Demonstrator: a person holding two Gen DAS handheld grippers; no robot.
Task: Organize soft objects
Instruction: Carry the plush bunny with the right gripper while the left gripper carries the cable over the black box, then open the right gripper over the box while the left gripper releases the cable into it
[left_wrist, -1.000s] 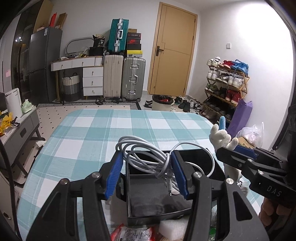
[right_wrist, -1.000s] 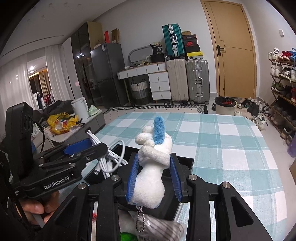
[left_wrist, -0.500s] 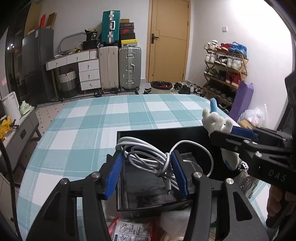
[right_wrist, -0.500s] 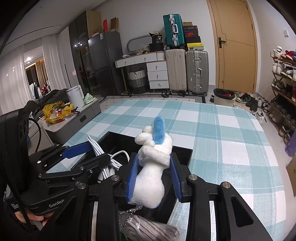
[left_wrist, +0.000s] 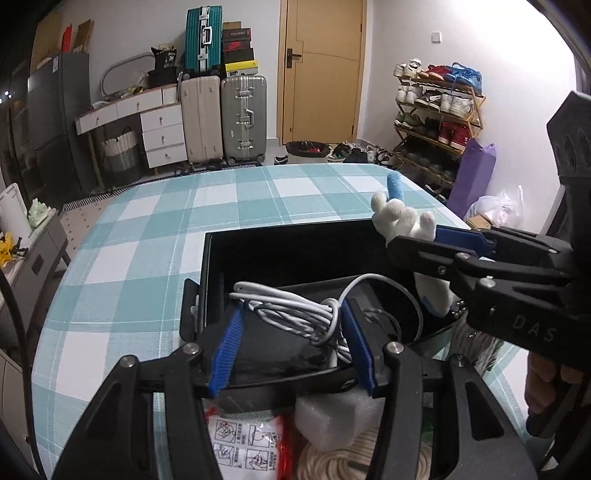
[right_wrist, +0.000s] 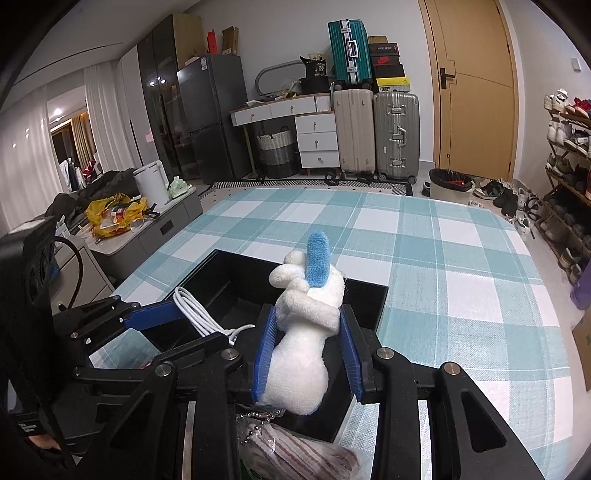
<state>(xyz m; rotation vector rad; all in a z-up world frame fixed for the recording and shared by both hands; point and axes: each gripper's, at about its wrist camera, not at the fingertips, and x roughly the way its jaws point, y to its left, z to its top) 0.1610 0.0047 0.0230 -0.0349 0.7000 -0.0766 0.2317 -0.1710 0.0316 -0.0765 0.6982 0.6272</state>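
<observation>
White plush toy (right_wrist: 299, 354) clamped in right gripper (right_wrist: 306, 354) over black box (left_wrist: 218, 266) rim, left gripper (left_wrist: 291, 347) pinching white cable (left_wrist: 295, 310) (tablecloth (right_wrist: 443, 258) beyond).

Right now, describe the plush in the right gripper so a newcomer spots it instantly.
On the teal checked tablecloth sits an open black box. Above its near end the right gripper is shut on the plush toy. It is fluffy white with one blue ear, unlike the white cable coil in the left gripper.
</observation>
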